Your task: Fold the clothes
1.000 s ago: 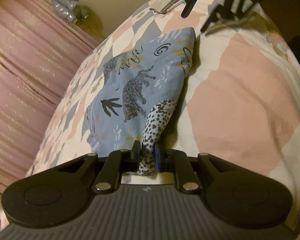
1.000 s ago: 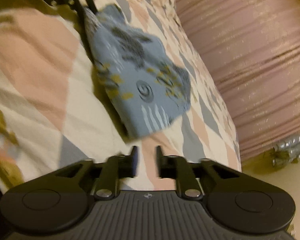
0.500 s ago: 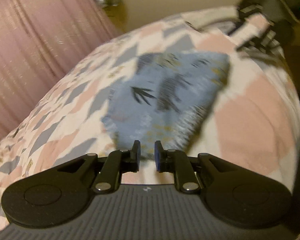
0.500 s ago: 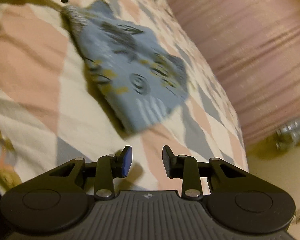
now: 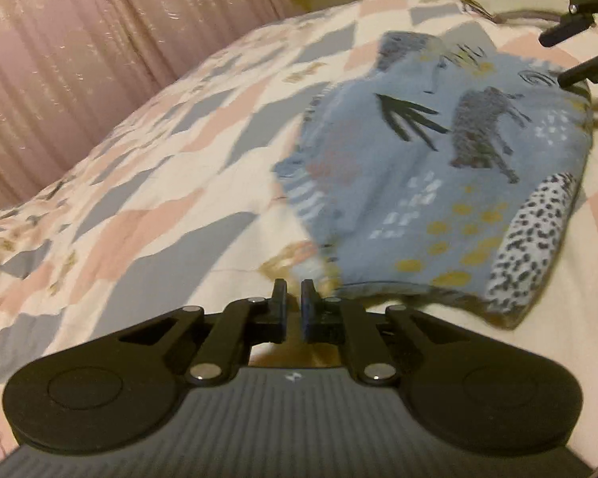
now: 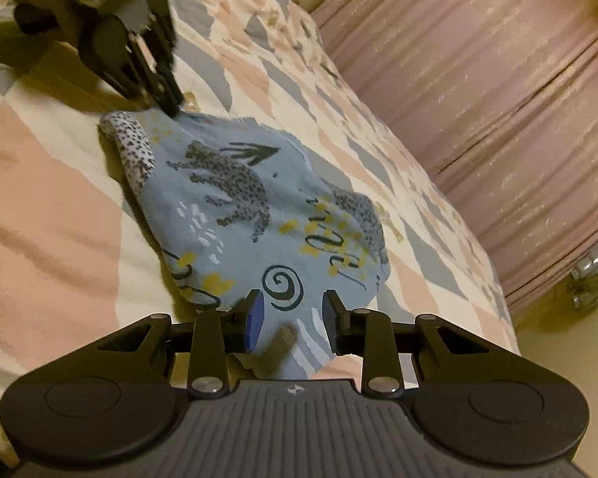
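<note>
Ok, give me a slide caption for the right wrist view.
Open right gripper straddling the near edge of a blue leopard-print garment on a patchwork quilt.

The garment [image 6: 259, 215] lies on the bed [image 6: 52, 183], between the two grippers; a curtain [image 6: 498, 79] hangs beyond the bed.

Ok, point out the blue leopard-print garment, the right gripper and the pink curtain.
blue leopard-print garment [image 6: 235, 195], right wrist view, on its printed middle.
right gripper [image 6: 293, 318], right wrist view, midway between the open fingertips.
pink curtain [image 6: 498, 91], right wrist view, on its folds.
</note>
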